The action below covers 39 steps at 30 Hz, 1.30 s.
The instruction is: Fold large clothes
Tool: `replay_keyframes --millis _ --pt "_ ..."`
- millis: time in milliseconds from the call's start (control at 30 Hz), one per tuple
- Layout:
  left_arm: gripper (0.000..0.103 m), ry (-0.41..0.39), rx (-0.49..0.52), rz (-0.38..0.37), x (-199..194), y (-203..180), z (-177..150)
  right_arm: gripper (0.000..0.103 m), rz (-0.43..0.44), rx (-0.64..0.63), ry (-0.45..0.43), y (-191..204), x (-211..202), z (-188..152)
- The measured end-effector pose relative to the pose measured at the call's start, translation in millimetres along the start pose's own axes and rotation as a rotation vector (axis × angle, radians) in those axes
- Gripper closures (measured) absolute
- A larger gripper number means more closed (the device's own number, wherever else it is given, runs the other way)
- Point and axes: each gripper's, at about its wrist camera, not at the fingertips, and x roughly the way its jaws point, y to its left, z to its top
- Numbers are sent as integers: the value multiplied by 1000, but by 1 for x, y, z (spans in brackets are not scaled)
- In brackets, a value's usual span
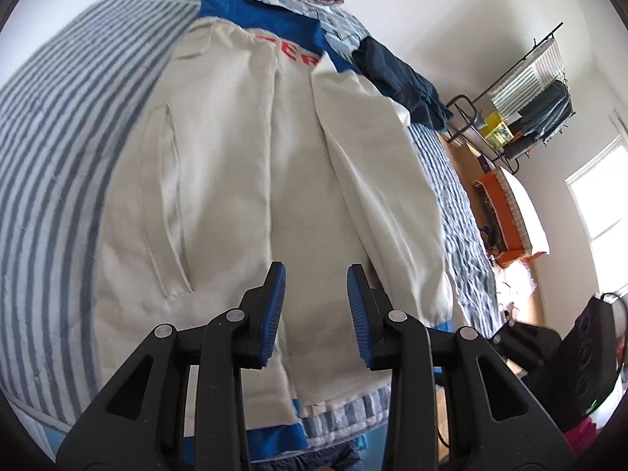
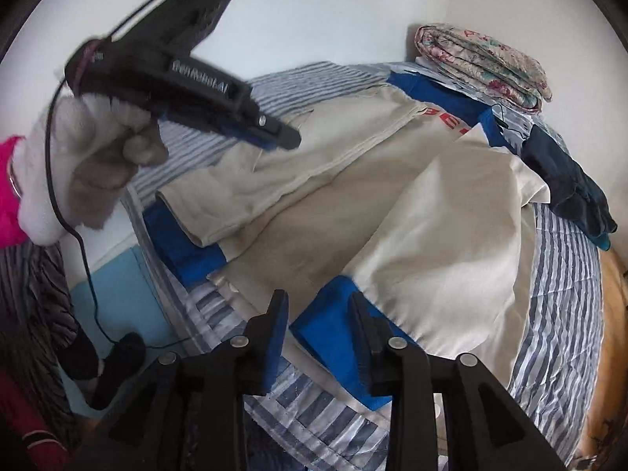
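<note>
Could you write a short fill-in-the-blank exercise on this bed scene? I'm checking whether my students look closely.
1. The cream jacket has cuffs coloured ____.
2. It lies on a bedspread patterned with ____.
3. The left tool is held by a hand wearing a ____.
4. Neither the left tool nor the right tool grips cloth; both stand ____.

Missing words: blue; stripes; glove; open

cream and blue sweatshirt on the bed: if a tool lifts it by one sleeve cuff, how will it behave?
The sweatshirt will likely go floppy: its folded sleeve already drapes softly. The fabric looks thick, so probably heavyish, and the folds would likely fall open. It probably won't slide much on the striped bedcover.
</note>
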Motion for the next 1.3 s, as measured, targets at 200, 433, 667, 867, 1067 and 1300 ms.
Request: replay_keyframes --millis 200,433,667,867,1067,1300 --pt "51 92 4 -80 21 -21 -14 56 54 317 -94 -74 -23 -13" --pt "51 219 -85 -194 55 -39 -29 56 55 750 -54 -174 -1 -48" --pt "93 273 -64 -197 85 -57 -39 56 139 864 -12 -191 35 -55" --pt "95 205 -1 -16 80 -45 -36 54 173 784 -53 -180 33 -31" --pt "95 205 9 0 83 -41 -41 49 221 795 -10 -170 57 -38" --pt "95 222 4 -46 79 -47 -42 100 246 682 29 -149 59 -16"
